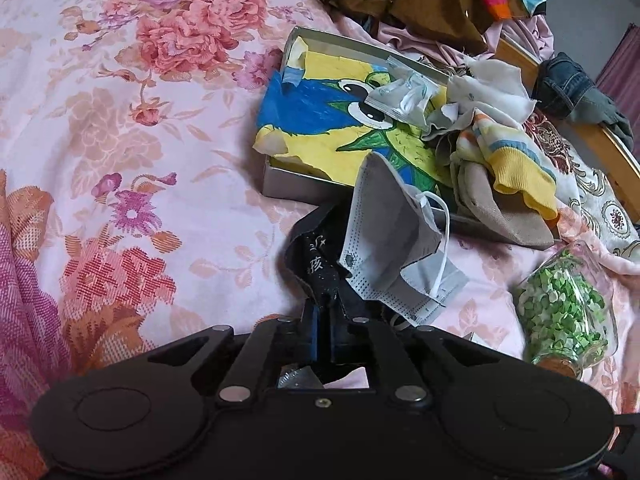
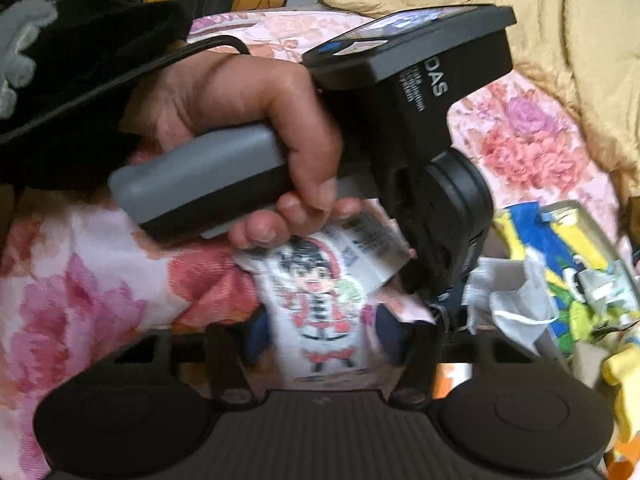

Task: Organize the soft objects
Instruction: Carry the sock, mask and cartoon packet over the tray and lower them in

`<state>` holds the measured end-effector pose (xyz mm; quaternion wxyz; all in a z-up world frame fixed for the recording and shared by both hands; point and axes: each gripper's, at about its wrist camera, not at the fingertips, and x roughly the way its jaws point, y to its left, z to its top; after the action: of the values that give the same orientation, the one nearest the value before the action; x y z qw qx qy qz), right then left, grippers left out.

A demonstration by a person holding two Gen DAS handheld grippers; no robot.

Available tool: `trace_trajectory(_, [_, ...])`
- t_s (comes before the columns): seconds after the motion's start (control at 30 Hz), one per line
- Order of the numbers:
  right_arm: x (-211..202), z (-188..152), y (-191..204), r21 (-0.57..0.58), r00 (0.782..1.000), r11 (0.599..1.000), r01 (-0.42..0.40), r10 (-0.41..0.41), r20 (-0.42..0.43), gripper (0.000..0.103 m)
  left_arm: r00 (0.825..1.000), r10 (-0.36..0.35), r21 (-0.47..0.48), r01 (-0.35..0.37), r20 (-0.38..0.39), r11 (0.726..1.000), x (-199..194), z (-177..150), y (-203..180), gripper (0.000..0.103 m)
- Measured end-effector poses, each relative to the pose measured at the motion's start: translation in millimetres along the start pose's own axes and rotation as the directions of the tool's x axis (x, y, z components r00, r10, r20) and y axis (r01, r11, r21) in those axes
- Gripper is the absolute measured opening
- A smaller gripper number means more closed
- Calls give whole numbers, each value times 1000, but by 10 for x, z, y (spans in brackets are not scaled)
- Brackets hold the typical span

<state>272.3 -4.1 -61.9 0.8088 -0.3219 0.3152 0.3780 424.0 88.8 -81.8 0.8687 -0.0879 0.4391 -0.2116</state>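
The left tool (image 1: 326,312) is pinched together on a strip of black fabric (image 1: 316,256) printed with small white characters, one reading "孩"; a pleated grey face mask (image 1: 394,236) with a white elastic loop hangs with it, draped just ahead and to the right of the fingers, though whether the mask itself is caught in the grip cannot be told. Further ahead lies a shallow silver metal tray (image 1: 296,190) holding a crayon-style drawing (image 1: 320,120) in blue, yellow and green of a big-eyed cartoon creature, its paper edges torn. A crumpled clear wrapper (image 1: 400,96) rests on the drawing, and a heap of soft cloths (image 1: 500,160), beige, white and yellow-striped with a ribbed hem, spills over the tray's right side. To the right of the tool a clear glass jar (image 1: 568,308) lies on its side, filled with green and white folded paper stars and stopped with a cork. Everything sits on a pink bedspread (image 1: 140,120) woven with large peony flowers. The right tool (image 2: 320,340) stands apart around a glossy packet (image 2: 320,320) showing a chibi figure in red and white; contact is too blurred to judge. Ahead of it, a hand (image 2: 248,120) grips the other device's grey handle, whose black housing reads "DAS".
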Motion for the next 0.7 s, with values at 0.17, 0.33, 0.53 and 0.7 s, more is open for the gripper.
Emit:
trace_trajectory(0.17, [-51, -35, 24, -11, 999, 999, 38, -38, 13, 52, 1000, -14, 7, 14, 3, 1000, -68, 9, -9, 4])
trace_trajectory(0.33, [-247, -59, 155, -45, 991, 991, 129, -127, 43, 51, 999, -22, -10, 23, 36, 1000, -163, 32, -17, 4])
trace_trajectory(0.53, [-304, -152, 197, -64, 969, 967, 246, -244, 30, 48, 998, -9, -29, 11, 61, 1000, -159, 36, 7, 4])
trace_trajectory(0.7, [-327, -227, 10, 6, 952, 952, 306, -306, 24, 48, 995, -45, -30, 48, 91, 998, -94, 19, -16, 4])
